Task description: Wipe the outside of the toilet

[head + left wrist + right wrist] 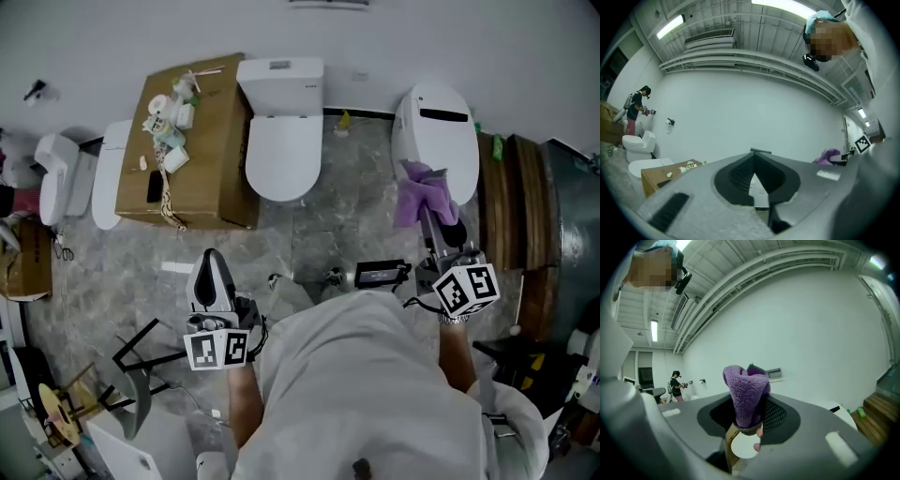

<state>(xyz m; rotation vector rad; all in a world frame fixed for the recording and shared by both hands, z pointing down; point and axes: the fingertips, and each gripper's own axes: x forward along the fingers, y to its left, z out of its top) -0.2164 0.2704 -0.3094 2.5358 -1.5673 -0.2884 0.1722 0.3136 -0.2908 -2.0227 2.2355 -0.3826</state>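
Two white toilets stand against the far wall: one in the middle (pixel 281 131) and one to the right with its lid down (pixel 436 127). My right gripper (pixel 429 211) is shut on a bunched purple cloth (pixel 422 192), which hangs just in front of the right toilet's front edge. In the right gripper view the cloth (pixel 746 394) fills the space between the jaws. Held low over the floor at the left, my left gripper (pixel 212 255) points toward the wall. Its jaws meet at the tips (pixel 754 152) with nothing between them.
A cardboard box (pixel 192 141) with small items on top sits left of the middle toilet. More white fixtures (pixel 66 178) stand further left. Wooden steps (pixel 520 216) rise at the right. A black device (pixel 380 274) lies on the floor. A black stand (pixel 141 356) is at the lower left.
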